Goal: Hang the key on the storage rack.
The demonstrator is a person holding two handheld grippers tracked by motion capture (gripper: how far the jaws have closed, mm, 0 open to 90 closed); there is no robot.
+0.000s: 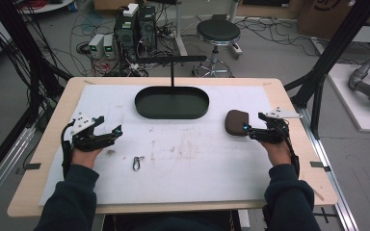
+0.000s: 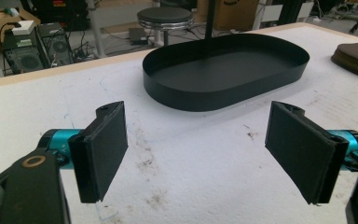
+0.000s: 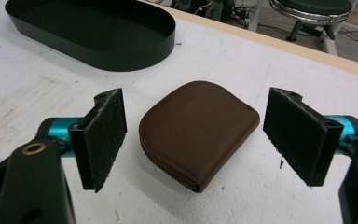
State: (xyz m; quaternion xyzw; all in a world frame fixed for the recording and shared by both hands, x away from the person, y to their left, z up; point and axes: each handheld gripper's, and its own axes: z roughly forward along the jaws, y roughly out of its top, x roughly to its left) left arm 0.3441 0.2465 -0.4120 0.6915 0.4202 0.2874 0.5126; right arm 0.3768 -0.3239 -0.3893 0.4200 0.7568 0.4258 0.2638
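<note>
A brown zipped pouch (image 1: 236,122) lies flat on the white mat at the right. My right gripper (image 1: 251,131) is open just beside it, and in the right gripper view the pouch (image 3: 199,132) lies between and just beyond the spread pads (image 3: 101,137). A black oval tray (image 1: 172,102) stands empty at the mat's far middle; its wall (image 2: 223,95) rises ahead of my left gripper (image 2: 205,156). My left gripper (image 1: 112,134) is open over bare mat at the left, nothing between its pads. A small metal carabiner (image 1: 137,162) lies on the mat near the front.
The white mat (image 1: 183,154) covers most of a wooden table (image 1: 53,120). A thin black post (image 1: 172,70) with a crossbar rises behind the tray. Beyond the far edge stand a stool (image 1: 218,32), computer boxes and cables on the floor.
</note>
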